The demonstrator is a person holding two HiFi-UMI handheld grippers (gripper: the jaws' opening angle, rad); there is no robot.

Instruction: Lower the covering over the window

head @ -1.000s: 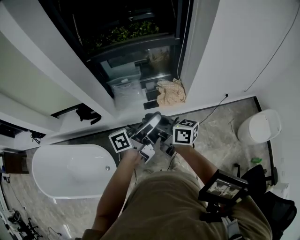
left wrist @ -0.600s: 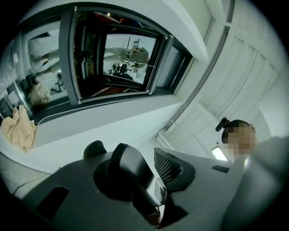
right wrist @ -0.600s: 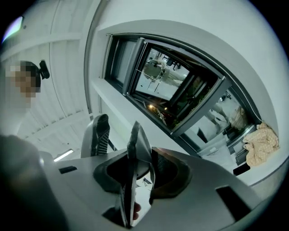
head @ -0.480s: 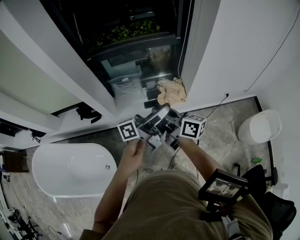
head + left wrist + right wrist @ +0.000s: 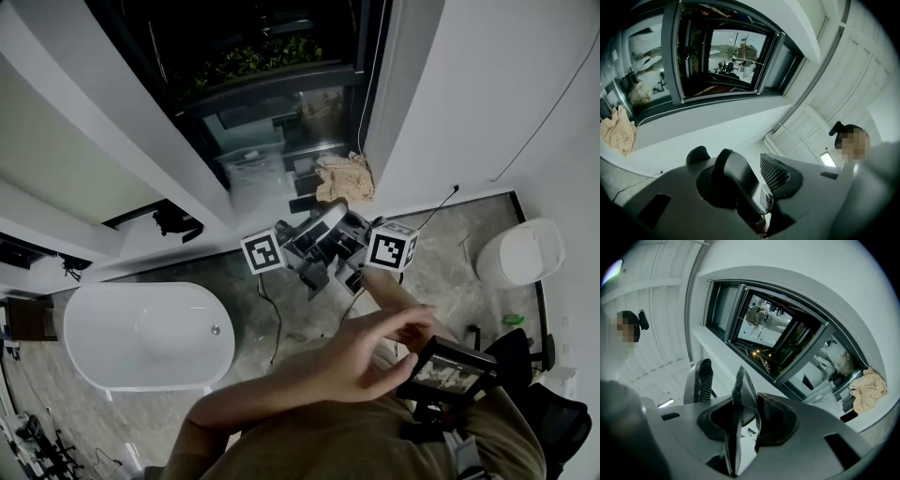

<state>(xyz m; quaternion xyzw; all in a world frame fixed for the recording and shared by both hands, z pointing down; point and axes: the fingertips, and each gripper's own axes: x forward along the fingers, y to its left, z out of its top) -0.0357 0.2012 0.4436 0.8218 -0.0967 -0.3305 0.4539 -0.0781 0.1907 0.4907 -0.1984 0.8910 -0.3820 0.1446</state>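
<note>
The window [image 5: 272,75] is dark and uncovered; it also fills the left gripper view [image 5: 726,61] and the right gripper view [image 5: 778,338]. My two grippers are pressed together below it. A flat grey remote-like slab [image 5: 319,230] sits between the left gripper [image 5: 298,246] and the right gripper [image 5: 345,246]. Seen edge-on, the slab [image 5: 733,180] lies against the left gripper's [image 5: 740,164] meshed pad [image 5: 776,171]. It also stands upright [image 5: 738,399] between the pads of the right gripper [image 5: 738,394], whose jaws have just been closing. A bare hand [image 5: 375,352] hovers spread, off the left gripper.
A beige cloth [image 5: 342,178] lies on the sill. Below are a white bathtub [image 5: 141,337], a toilet [image 5: 520,251], a cable on the stone floor [image 5: 267,319] and a black chair with a device [image 5: 450,370] at the lower right.
Both grippers have shifted right and toward the window with the slab. The person's left hand has come off the left gripper and now hangs spread in front of the body.
</note>
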